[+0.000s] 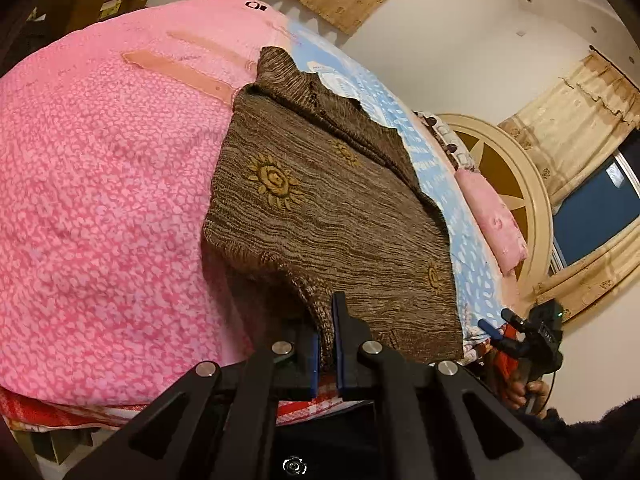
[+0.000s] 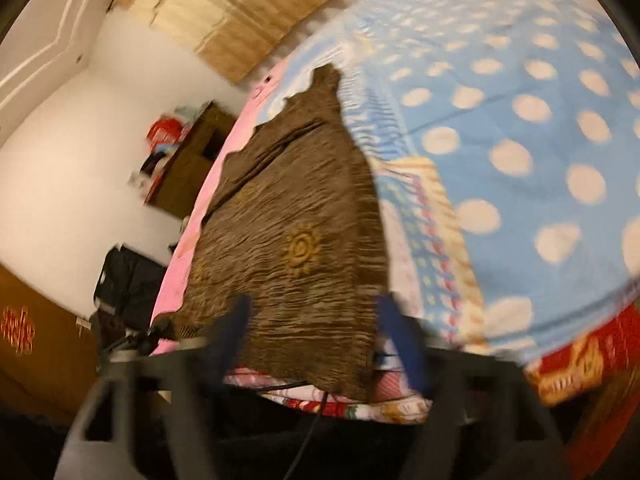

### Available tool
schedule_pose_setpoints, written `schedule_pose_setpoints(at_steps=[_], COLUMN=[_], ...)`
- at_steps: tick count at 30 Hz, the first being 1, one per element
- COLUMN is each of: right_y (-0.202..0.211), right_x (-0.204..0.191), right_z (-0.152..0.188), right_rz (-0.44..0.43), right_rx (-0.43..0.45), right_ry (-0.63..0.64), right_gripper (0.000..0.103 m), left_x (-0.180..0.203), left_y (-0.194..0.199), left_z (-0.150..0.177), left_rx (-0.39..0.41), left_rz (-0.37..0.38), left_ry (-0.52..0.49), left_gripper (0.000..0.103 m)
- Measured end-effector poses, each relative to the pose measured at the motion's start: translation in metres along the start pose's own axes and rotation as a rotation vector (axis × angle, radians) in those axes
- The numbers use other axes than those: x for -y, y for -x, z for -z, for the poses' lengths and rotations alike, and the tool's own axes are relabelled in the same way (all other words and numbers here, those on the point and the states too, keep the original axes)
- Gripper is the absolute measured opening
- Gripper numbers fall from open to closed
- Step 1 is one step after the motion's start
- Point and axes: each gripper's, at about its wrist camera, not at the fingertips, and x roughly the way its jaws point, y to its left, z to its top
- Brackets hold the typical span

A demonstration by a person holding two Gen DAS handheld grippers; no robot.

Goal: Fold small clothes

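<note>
Garment [image 1: 320, 208] stretches lengthwise away across the bed [image 1: 100, 180]; left claw [image 1: 327, 344] pinches its near hem, right claw [image 2: 316, 336] spread beside it.

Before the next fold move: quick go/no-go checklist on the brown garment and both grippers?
1. Left gripper clamped on the brown garment near edge: ok, cloth sits between its shut fingers.
2. Right gripper gripping the garment: not ok, fingers wide apart, hem between them but not pinched.
3. Garment supported on the bed, across the pink blanket and the blue dotted blanket: ok.
4. Garment lying flat: not ok, far end is rumpled.
5. Right wrist view sharp enough to aim: not ok, blurred.
</note>
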Motion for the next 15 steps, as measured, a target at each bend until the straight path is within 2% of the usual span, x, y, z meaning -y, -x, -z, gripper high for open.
schedule_pose_setpoints(at_steps=[2, 4, 5, 7, 9, 11, 12, 15], right_y=[-0.008, -0.022, -0.031, -0.048, -0.053, -0.052, -0.053, -0.047], right_x=[0.001, 0.000, 0.001, 0.003, -0.003, -0.004, 0.000, 0.008], right_z=[0.008, 0.017, 0.021, 0.029, 0.031, 0.028, 0.026, 0.023], right_rz=[0.011, 0.070, 0.095, 0.088, 0.121, 0.133, 0.120, -0.006], right_rx=[-0.044, -0.094, -0.127, -0.168, -0.166, -0.181, -0.207, -0.216], right_ry=[0.003, 0.032, 0.037, 0.035, 0.097, 0.103, 0.085, -0.004], right_gripper=[0.077, 0.047, 0.044, 0.044, 0.044, 0.034, 0.008, 0.008], left_x=[0.001, 0.005, 0.006, 0.005, 0.002, 0.000, -0.002, -0.002], left_y=[0.004, 0.004, 0.004, 0.001, -0.003, -0.006, -0.007, -0.005], left_z=[0.001, 0.002, 0.002, 0.003, 0.005, 0.007, 0.008, 0.008], left_rx=[0.007, 0.013, 0.012, 0.007, -0.003, -0.011, -0.015, -0.012], left_rz=[0.012, 0.018, 0.014, 0.012, 0.005, 0.001, -0.001, -0.005], left_ry=[-0.002, -0.015, -0.023, -0.022, -0.011, -0.001, 0.003, 0.011], left_gripper=[0.005, 0.005, 0.005, 0.005, 0.005, 0.005, 0.005, 0.005])
